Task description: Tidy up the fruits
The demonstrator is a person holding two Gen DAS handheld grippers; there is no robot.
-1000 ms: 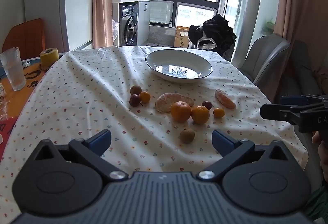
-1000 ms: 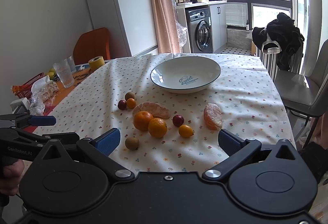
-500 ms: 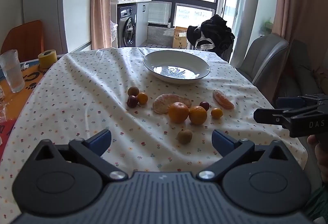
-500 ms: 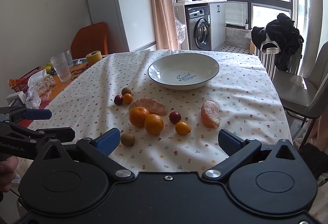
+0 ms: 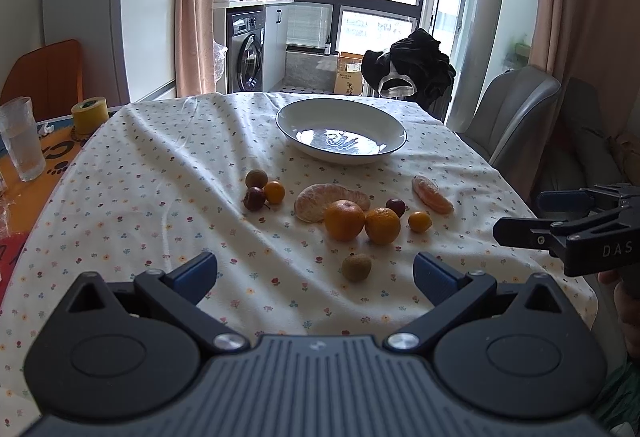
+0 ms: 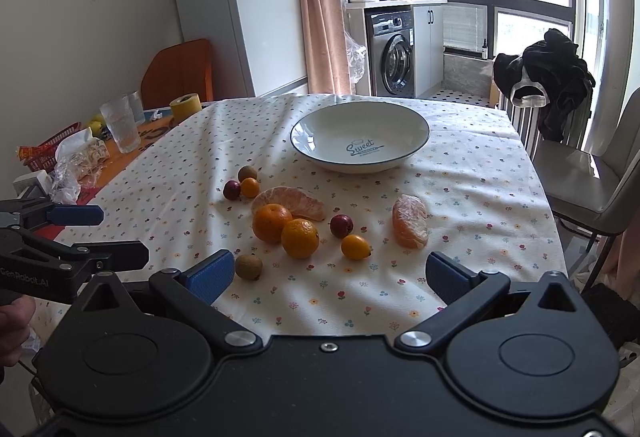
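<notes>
Fruit lies loose on the flowered tablecloth [image 5: 168,197] in front of an empty white bowl [image 5: 341,119] [image 6: 360,125]. Two oranges [image 5: 344,219] [image 6: 300,238] sit side by side, with peeled orange halves [image 5: 320,199] [image 6: 410,221] behind and to the right. Around them are dark plums [image 5: 254,198] [image 6: 341,225], small kumquats [image 5: 419,221] [image 6: 355,247] and a brown round fruit [image 5: 356,267] [image 6: 248,266] nearest me. My left gripper [image 5: 315,271] stands open over the near table edge, empty. The right gripper [image 6: 330,273] is open too, holding nothing.
A drinking glass [image 5: 20,139], a yellow tape roll [image 5: 90,114] and snack bags [image 6: 80,157] crowd the left side. A grey chair [image 5: 516,109] stands at the right, an orange chair [image 6: 180,71] at the far left. Dark clothes [image 6: 548,73] hang over a rack behind.
Both grippers have drawn back and risen slightly, so the fruit sits a little farther off. Nothing on the table has moved; both stay open.
</notes>
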